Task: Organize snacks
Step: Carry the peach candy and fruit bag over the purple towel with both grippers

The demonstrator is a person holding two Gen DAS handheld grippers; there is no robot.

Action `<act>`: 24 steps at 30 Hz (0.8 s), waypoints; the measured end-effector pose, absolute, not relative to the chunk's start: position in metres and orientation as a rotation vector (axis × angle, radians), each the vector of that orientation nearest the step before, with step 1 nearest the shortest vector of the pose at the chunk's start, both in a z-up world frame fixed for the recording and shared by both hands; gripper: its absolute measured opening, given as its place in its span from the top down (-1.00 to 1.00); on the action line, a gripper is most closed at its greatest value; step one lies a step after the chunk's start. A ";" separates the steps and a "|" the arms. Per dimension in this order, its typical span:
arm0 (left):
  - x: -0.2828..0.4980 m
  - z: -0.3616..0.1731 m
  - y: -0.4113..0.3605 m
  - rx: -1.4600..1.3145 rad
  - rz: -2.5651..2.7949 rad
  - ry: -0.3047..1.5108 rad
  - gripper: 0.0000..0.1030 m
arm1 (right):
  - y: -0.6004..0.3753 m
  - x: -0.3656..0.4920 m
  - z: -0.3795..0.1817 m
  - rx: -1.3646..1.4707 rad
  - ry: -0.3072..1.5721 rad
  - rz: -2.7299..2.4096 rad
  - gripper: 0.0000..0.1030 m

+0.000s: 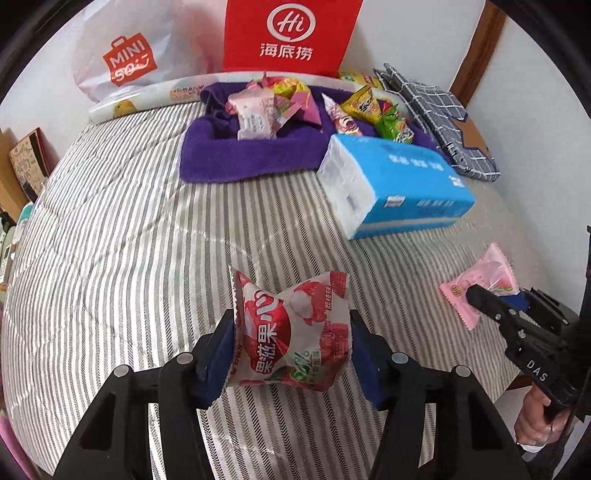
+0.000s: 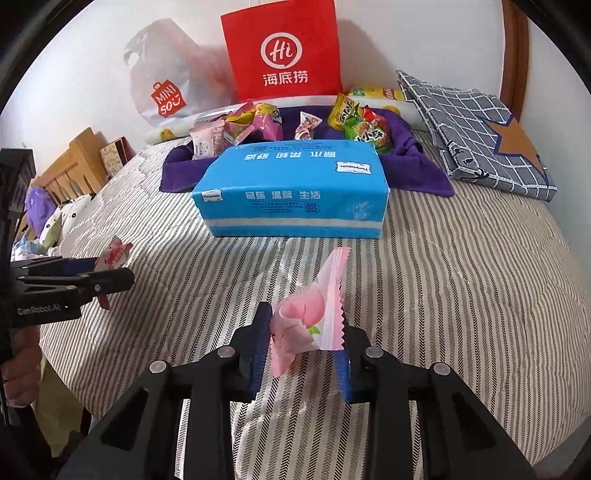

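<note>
The left gripper (image 1: pixel 291 343) is squeezing a puffy red lychee jelly packet (image 1: pixel 291 332) between both fingers; the right gripper (image 2: pixel 304 339) is clamping a crinkle-edged pink peach snack packet (image 2: pixel 308 317). At twelve o'clock, a fuzzy purple towel tray (image 1: pixel 236 155) is holding assorted glossy packets behind a blue tissue pack (image 2: pixel 291 188).

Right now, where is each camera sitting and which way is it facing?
Left wrist: on the left gripper, facing the red bag; shows its red snack packet, right gripper.
Right wrist: on the right gripper, facing likewise; shows its pink snack packet, left gripper.
Shared: tissue pack, purple towel.
</note>
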State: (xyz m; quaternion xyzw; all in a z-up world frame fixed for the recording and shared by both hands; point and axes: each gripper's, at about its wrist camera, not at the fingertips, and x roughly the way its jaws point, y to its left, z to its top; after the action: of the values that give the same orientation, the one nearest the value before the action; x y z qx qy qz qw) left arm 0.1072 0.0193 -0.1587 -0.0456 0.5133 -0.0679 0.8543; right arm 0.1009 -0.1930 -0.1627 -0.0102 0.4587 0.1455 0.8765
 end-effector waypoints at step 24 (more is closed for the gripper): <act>0.157 -0.097 0.003 -0.142 -0.275 1.004 -0.08 | -0.204 0.150 -0.092 0.021 0.863 0.205 0.40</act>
State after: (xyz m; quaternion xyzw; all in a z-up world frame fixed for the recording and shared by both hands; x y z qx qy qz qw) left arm 0.1573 0.0026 -0.0969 -0.0678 0.4792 -0.1314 0.8652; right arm 0.1497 -0.2043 -0.0919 0.0103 0.4177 0.0993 0.9031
